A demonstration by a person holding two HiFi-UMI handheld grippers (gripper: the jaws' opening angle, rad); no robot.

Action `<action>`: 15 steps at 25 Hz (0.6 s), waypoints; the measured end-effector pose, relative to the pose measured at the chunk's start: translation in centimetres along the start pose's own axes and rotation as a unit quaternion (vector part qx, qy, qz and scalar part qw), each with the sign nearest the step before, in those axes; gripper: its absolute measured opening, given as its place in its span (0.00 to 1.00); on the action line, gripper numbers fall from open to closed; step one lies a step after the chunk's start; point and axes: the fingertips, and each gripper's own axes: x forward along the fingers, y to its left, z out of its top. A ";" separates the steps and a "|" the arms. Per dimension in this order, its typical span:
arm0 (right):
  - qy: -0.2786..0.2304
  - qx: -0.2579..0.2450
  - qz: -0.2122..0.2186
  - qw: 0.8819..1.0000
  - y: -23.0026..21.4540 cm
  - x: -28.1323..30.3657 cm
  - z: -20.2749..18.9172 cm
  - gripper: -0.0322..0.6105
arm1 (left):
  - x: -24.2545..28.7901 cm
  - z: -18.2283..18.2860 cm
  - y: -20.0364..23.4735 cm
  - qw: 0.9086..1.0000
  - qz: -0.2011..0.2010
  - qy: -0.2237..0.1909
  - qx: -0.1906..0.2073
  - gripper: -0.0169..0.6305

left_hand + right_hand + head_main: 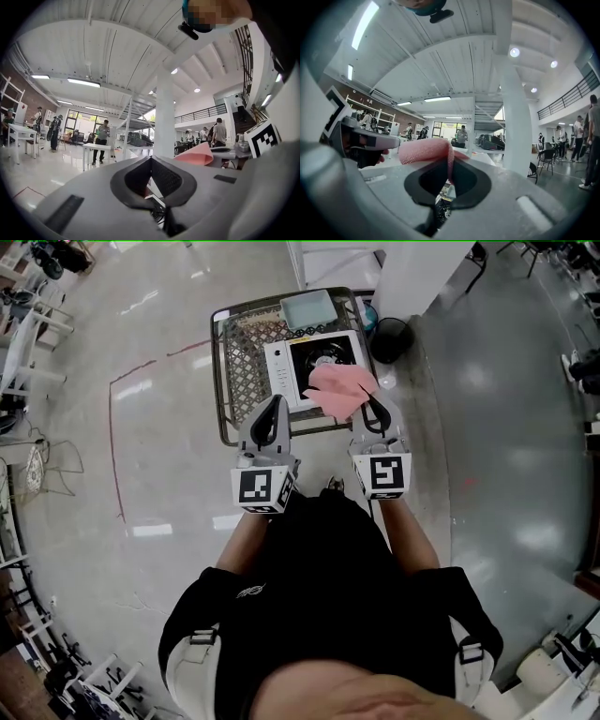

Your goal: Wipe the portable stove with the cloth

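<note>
Head view: cloth (339,390), perhaps above stove (281,376)

Both forearms extend forward from the torso, roughly parallel. The left gripper (273,411) and right gripper (375,412) are held side by side, apart, jaws pointing away from the body. Left gripper: jaws closed together, nothing between them. Right gripper: jaws clamped on a fold of pink cloth (425,150).

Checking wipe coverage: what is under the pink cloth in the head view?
The portable stove has its front right corner below the cloth, which the right claw grips. The black burner area shows beside it; the stove surface beneath the cloth is covered.
</note>
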 end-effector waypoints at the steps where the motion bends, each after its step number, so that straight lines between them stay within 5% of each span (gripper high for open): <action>1: -0.001 0.000 0.000 1.000 0.2 0.1 0.1 0.06 | 0.1 0.0 0.3 1.000 0.000 0.000 -0.001 0.02; 15: 0.014 -0.002 -0.011 1.000 0.7 1.0 -0.1 0.06 | 1.1 0.0 0.8 1.000 -0.018 -0.001 -0.007 0.02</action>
